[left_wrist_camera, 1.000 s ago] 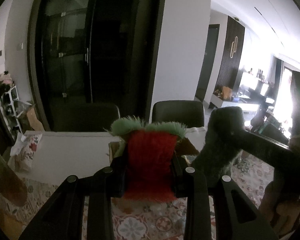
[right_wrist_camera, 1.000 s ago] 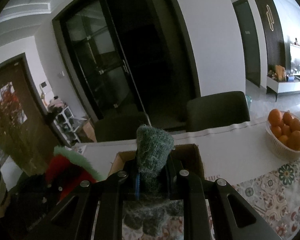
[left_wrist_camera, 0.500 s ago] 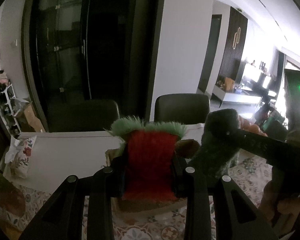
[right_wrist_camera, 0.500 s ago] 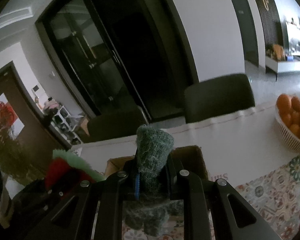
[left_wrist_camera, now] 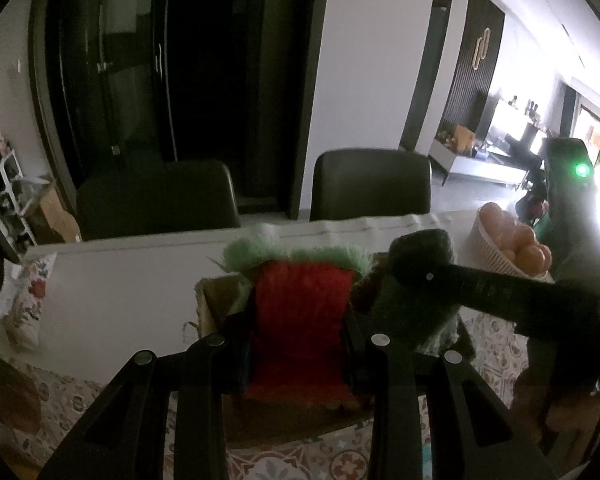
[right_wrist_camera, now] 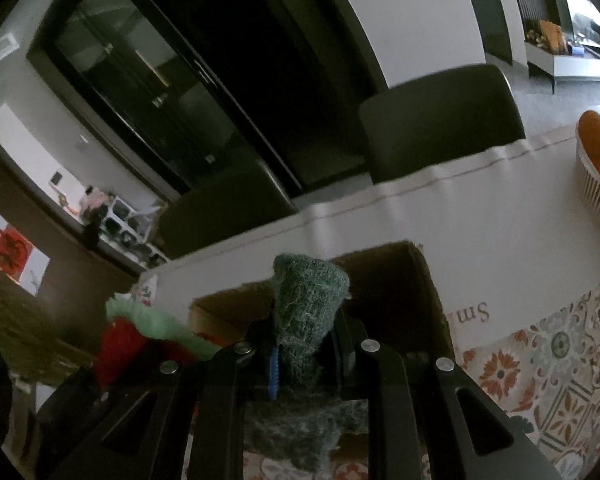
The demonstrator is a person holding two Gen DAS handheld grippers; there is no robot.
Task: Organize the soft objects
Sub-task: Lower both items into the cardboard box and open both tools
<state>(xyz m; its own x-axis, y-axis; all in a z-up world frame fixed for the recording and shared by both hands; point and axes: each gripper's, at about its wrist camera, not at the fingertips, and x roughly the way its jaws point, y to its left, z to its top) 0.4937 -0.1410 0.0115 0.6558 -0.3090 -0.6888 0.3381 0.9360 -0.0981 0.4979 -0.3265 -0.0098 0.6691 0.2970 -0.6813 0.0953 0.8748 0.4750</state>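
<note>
Left gripper clamped on a shaggy red plush piece with a pale green fur fringe, the toy filling the gap between the fingers and sticking up past the tips. Right gripper likewise closed on a dark green knitted woollen piece, its rounded end standing above the jaws, more of it hanging below. Both held above an open brown cardboard box that sits on the table; from the left wrist the right gripper and its green load show just beside the red one, close but whether touching cannot be told. Something red-brown lies at the box's left inner wall, too dim to name. Judgement: midway through — two soft items picked and carried to the box, neither released yet; dropping them in remains, and whether other soft things wait elsewhere is not shown. A white cloth with a patterned floral-tile border covers the table; a white slotted basket of oranges stands to the right, a flowered tissue pack to the far left. Two dark chairs beyond the table, black glass doors behind, a bright living area off to the right.
</note>
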